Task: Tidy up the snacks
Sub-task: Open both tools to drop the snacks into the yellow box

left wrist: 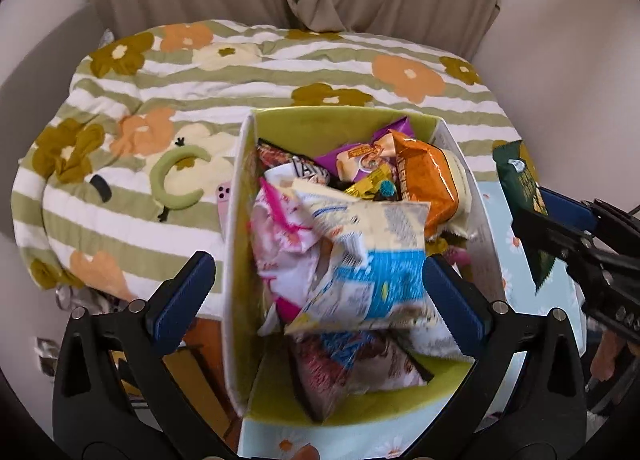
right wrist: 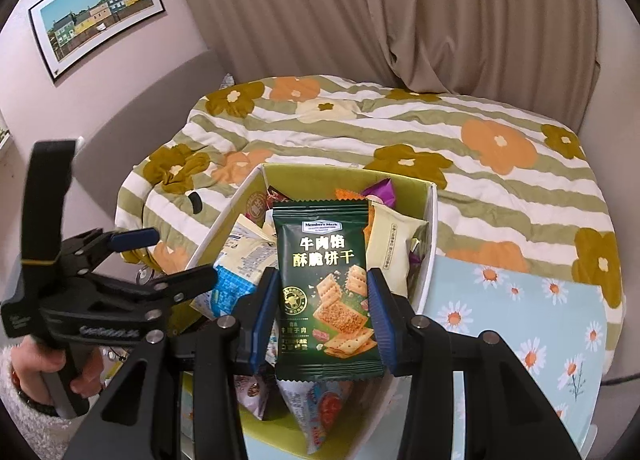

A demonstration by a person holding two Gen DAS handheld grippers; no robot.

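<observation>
Left wrist view: the left gripper (left wrist: pixel 316 296) hangs over the snack box (left wrist: pixel 344 117) with its 2 blue pads spread wide and pressing on nothing. A cream-and-blue packet (left wrist: pixel 372 256) lies loose between them on top of the heap inside the box, beside an orange packet (left wrist: pixel 428 179) toward the far right corner. To the right of the box, the right gripper (left wrist: pixel 536 215) comes in from the side carrying the green cracker packet (left wrist: pixel 520 195). Beyond the box, on the striped flower quilt (left wrist: pixel 280 67), rests a green headband (left wrist: pixel 176 179).

Right wrist view: the right gripper (right wrist: pixel 322 312) is clamped on the green cracker packet (right wrist: pixel 326 284), pads on its 2 side edges, held upright above the near half of the box. The left gripper (right wrist: pixel 156 256) stands just left of the box, gripped by a hand (right wrist: pixel 48 376) in a fuzzy white sleeve.

Judged from this, the step in hand is dropping snacks into the box, 1 at a time. Next, the right gripper should lower the packet over a free spot on the heap and open.
</observation>
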